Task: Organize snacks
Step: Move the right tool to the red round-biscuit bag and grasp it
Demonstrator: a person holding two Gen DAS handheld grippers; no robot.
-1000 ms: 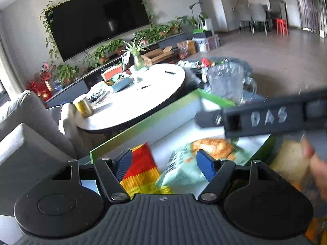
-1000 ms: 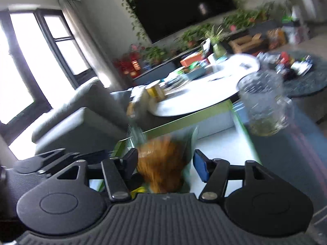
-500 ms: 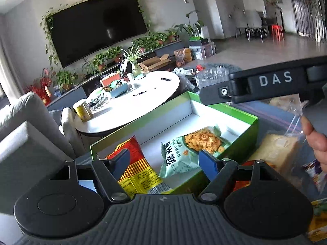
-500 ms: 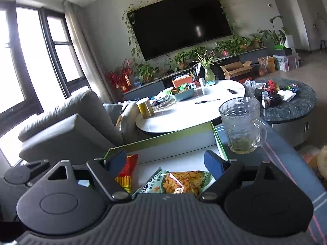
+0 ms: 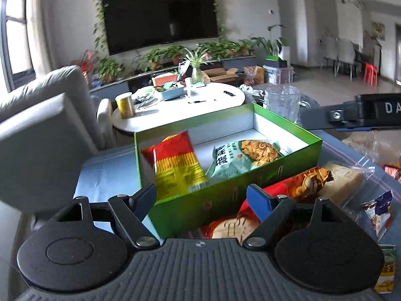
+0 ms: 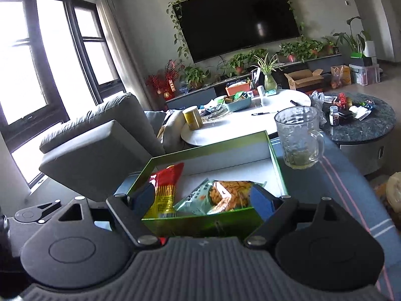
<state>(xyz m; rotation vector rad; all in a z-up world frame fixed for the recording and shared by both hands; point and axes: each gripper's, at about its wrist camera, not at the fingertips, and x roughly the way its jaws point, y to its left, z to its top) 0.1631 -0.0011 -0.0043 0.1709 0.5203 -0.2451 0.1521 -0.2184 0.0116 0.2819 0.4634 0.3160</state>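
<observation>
A green box (image 5: 288, 173) with a white inside holds a red-and-yellow snack bag (image 5: 175, 165) at its left and a pale green snack bag (image 5: 240, 158) beside it. Both also show in the right wrist view: the box (image 6: 200, 223), the red bag (image 6: 165, 190), the green bag (image 6: 215, 195). My left gripper (image 5: 203, 198) is open and empty, above the box's near wall. My right gripper (image 6: 201, 199) is open and empty, just short of the box's near wall. Loose snacks lie right of the box: a red nut bag (image 5: 303, 183), a red cracker pack (image 5: 230, 228), a yellow cake in clear wrap (image 5: 343, 178).
A glass mug (image 6: 298, 140) stands at the box's far right corner. More small packets (image 5: 378, 210) lie at the right edge. The right gripper's body (image 5: 351, 118) crosses the left wrist view at the right. A grey sofa (image 6: 100, 135) is left, a white round table (image 6: 250, 115) behind.
The right gripper has let go of the pale green bag, which now lies in the box. Both grippers have drawn back from over the box toward its near wall.
</observation>
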